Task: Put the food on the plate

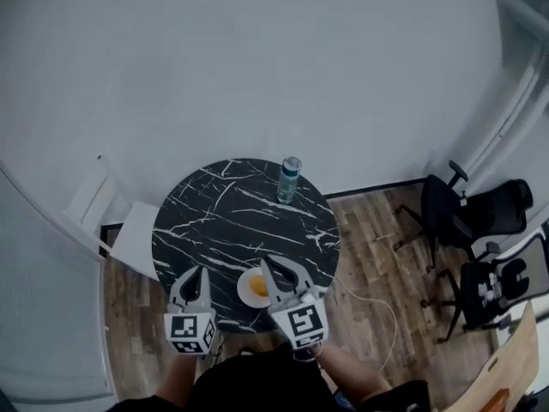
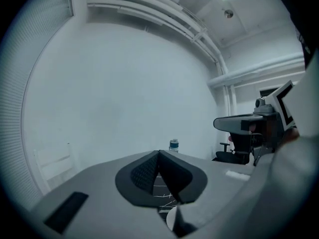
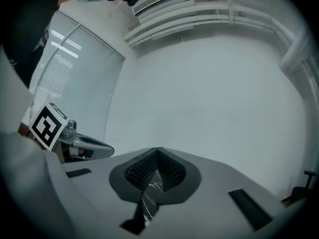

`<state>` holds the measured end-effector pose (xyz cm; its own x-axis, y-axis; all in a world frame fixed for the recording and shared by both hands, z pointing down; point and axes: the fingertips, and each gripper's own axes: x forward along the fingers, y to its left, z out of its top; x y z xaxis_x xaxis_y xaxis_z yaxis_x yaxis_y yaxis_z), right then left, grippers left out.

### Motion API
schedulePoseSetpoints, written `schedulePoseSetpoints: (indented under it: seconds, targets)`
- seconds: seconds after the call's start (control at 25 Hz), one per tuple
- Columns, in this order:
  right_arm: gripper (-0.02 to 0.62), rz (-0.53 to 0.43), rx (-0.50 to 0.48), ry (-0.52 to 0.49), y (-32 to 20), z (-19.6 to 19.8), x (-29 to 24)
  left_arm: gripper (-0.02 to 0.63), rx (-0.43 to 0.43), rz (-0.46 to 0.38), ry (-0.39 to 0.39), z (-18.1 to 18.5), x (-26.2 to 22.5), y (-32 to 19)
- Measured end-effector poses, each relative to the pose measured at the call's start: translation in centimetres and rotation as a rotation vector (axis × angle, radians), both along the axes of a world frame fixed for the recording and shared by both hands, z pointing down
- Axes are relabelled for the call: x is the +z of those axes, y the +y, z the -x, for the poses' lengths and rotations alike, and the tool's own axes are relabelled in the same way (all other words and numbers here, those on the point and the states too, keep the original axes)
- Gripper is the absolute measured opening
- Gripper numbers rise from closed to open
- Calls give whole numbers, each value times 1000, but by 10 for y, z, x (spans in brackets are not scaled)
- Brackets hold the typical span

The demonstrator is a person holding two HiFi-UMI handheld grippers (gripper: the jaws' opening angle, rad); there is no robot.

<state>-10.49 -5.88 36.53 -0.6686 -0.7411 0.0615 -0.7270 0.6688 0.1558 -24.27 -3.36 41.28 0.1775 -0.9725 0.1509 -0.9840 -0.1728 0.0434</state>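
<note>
While left tongs [image 1: 204, 269], right tongs [image 1: 263, 261] closed, empty, plate [image 1: 244, 295] holds orange food [image 1: 257, 286].

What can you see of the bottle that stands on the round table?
The bottle is small and looks like clear plastic, with a blue-green label round its body and a pale top. It stands upright on the black, white-veined table, near the far edge. Only the table touches it; nothing else stands close by.

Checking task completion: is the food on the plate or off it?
On it: the orange food lies on the white plate, seen in the head view.
</note>
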Motion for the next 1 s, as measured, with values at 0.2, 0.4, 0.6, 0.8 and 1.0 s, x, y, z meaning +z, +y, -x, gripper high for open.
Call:
schedulePoseSetpoints:
  seconds: [0.2,0.4,0.6,0.8,1.0]
  targets:
    - [-3,11,14,20,0,-4,4,0,33,5,-1,-12,2,-3]
    - [-3,21,15,21,-3,-4,7,0,40,12,-15,-16,2,-6]
    - [-3,25,6,41,0,-1,11,0,40,7,-12,-17,-1,-5]
    - [-3,22,2,49,1,-2,14,0,46,15,-14,-20,4,-4]
    - [-3,28,7,32,-2,-3,15,0,51,12,-27,-19,3,-7]
